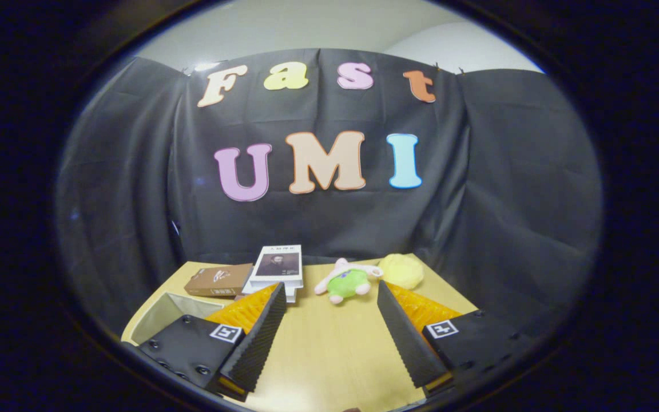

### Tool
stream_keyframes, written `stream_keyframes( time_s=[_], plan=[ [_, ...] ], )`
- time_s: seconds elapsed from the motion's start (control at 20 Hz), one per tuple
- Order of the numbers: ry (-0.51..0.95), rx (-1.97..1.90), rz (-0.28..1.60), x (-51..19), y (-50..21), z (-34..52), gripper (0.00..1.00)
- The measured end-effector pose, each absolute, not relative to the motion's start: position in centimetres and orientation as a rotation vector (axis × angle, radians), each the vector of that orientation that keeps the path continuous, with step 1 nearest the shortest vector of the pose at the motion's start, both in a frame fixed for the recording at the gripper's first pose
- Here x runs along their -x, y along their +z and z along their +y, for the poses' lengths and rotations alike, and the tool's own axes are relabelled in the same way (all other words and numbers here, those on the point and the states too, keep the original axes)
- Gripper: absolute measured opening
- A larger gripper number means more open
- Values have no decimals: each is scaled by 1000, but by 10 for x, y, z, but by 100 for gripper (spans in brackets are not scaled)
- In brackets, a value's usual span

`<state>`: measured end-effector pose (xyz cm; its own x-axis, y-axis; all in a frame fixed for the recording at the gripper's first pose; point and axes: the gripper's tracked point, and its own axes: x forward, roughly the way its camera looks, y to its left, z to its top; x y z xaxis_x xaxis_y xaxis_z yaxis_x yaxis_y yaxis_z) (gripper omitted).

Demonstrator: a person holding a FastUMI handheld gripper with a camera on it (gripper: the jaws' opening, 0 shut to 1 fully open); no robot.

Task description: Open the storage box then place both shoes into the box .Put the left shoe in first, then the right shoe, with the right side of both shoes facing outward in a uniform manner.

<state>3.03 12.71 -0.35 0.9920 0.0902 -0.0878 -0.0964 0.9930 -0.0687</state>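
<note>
Left of the left finger, and partly behind it, sits the storage box, a pale grey fabric bin whose open top and inner wall show beside the finger's black mount. Beyond it, just ahead of the left fingertip, a brown carton lies flat on the wooden table. Touching the carton's right side is a white book with a dark portrait on its cover, apparently resting on another white volume.

The gripper is spread wide, its two black ridged fingers with orange backing well apart, and nothing lies between them but bare tabletop. Neither finger touches any object.

Beyond the gap, nearer the right fingertip, a small plush toy in green and pink lies on the table. Just to its right, beyond the right fingertip, sits a round yellow fuzzy item, close to the black cloth wall at the table's far edge.
</note>
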Motion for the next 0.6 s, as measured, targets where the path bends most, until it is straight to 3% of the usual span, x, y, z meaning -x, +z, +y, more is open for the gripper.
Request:
stream_keyframes(
  time_s=[0.6],
  plan=[
    [207, 31, 17, -41, 29, 87, 100]
  ],
)
